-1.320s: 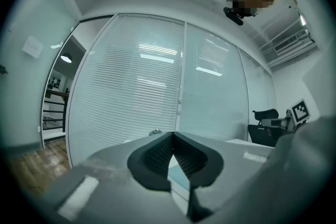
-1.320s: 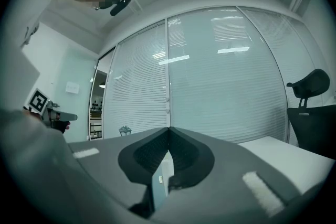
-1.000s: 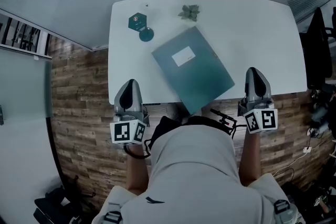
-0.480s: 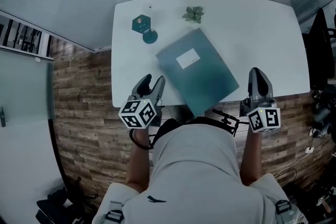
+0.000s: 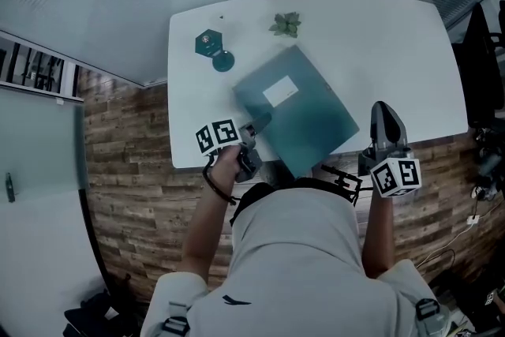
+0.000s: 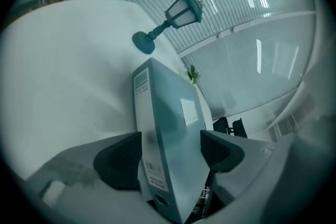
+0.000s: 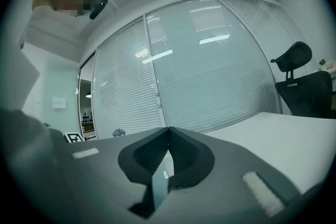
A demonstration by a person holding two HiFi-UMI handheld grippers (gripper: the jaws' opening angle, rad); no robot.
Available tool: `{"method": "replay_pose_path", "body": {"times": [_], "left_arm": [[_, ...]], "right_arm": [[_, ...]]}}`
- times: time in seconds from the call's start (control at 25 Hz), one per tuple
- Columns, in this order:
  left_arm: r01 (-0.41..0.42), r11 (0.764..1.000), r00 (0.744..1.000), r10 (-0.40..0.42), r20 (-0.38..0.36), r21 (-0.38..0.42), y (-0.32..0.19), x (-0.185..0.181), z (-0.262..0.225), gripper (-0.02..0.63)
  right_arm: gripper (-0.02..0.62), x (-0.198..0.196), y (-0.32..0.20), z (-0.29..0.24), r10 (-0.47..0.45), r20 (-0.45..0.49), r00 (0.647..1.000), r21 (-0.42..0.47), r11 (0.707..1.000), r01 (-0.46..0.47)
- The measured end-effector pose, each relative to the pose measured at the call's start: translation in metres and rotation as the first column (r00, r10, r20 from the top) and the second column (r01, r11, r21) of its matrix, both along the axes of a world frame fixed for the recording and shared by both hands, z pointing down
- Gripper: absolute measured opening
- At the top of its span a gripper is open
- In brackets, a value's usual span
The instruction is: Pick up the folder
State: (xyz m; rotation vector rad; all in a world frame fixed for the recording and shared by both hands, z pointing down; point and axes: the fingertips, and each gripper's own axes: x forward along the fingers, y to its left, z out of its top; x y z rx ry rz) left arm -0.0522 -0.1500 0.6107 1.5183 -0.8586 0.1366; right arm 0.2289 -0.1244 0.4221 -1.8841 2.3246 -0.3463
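Teal lever-arch folder (image 5: pixel 296 110) lies flat and skewed on the white table (image 5: pixel 379 35), its near corner sticking out over the front edge. Left gripper (image 5: pixel 256 126) is turned sideways at the folder's near-left edge, jaws spread wide astride the spine and cover (image 6: pixel 168 128); can't tell if they press on it. Right gripper (image 5: pixel 384 118) hovers at the table's front edge, right of the folder and apart from it, jaws closed together, holding nothing (image 7: pixel 168 136). Small teal lamp ornament (image 5: pixel 213 47) and little plant (image 5: pixel 286 24) sit at the far side.
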Motion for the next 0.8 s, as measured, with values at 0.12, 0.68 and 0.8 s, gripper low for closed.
{"method": "replay_pose_path", "body": {"times": [0.12, 0.68, 0.8], "left_arm": [[-0.015, 0.998, 1.000, 0.016, 0.022, -0.056, 0.006, 0.012, 0.020, 0.357], [-0.052, 0.998, 0.998, 0.053, 0.036, -0.028, 0.010, 0.012, 0.028, 0.321], [-0.050, 0.999, 0.998, 0.050, 0.036, -0.022, 0.011, 0.011, 0.028, 0.319]], "right_arm": [[0.002, 0.002, 0.001, 0.002, 0.006, 0.004, 1.000, -0.006, 1.000, -0.006], [0.002, -0.001, -0.009, 0.027, -0.078, -0.061, 0.995, -0.157, 0.985, 0.068], [0.071, -0.011, -0.025, 0.043, -0.182, -0.027, 0.983, -0.273, 0.947, 0.168]]}}
